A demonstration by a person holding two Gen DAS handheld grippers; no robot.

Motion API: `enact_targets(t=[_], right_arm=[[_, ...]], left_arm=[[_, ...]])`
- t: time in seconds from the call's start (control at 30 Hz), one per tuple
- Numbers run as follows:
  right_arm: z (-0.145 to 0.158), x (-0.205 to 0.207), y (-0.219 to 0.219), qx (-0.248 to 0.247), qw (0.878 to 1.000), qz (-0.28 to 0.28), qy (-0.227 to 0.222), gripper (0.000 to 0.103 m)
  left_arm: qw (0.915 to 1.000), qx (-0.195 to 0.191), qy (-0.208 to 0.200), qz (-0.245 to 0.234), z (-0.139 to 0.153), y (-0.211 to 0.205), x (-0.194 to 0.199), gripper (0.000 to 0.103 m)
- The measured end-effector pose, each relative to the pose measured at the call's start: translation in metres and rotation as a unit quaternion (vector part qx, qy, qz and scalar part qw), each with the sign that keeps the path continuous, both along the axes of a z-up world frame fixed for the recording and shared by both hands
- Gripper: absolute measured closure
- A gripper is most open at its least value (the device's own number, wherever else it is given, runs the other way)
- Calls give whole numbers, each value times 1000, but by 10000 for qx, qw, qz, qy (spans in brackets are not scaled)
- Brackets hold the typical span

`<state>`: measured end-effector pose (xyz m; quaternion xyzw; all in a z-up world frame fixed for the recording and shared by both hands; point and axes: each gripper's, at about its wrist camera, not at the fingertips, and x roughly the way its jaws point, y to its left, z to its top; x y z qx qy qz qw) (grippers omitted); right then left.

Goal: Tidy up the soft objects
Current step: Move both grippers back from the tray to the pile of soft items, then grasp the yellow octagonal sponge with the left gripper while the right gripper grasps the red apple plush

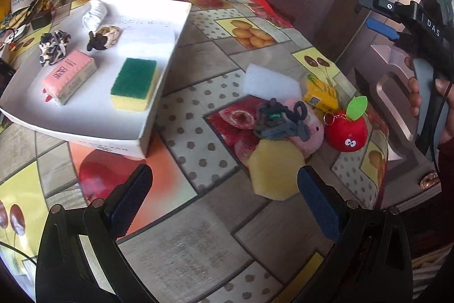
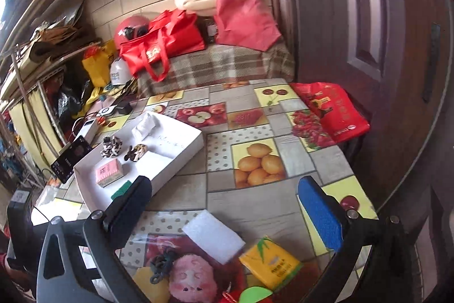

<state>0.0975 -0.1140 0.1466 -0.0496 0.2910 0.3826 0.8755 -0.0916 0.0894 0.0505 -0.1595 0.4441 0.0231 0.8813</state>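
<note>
Sorting is midway — five items lie in the tray [image 1: 159,93]. Both grippers, left [image 1: 224,203] and right [image 2: 224,203], gape wide, empty; next, close on the pile [image 1: 286,124].

Left wrist view: looks forward between its tongs [image 1: 224,200], low over the surface [image 1: 198,246], white tray [image 1: 159,81] ahead-left.
Right wrist view: looks forward between its tongs [image 2: 224,206], higher, toward the tiled wall.
Shared: white tray [image 2: 181,163], yellow tissue pack [image 1: 320,94] [image 2: 269,263].
</note>
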Motion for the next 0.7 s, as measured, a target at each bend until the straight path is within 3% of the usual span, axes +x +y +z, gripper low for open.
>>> enact_targets(t=[0.23,0.27,0.37,0.47,0.53,0.7], right_arm=[[-32,24,-72,67,9944,-766,730,0],[-37,24,-80,62,9936,-722,867,0],[-54,13,-90,-227,9924,-195,1195,0],[-71,-12,-84,-602,9905,306,1194,0],[-82,-24,-75,-777,9885,537,1181,0],[-101,-39,-54,-1090,9853,859,1001,0]], left_arm=[[9983,77,246,-519,-18,-43,41,1],[9982,73,258,-543,-21,-46,46,2],[9973,87,392,-609,-31,-53,55,19],[9975,179,399,-551,-38,-53,55,23],[9976,276,394,-495,-37,-51,52,37],[9988,189,408,-205,-37,-37,37,40]])
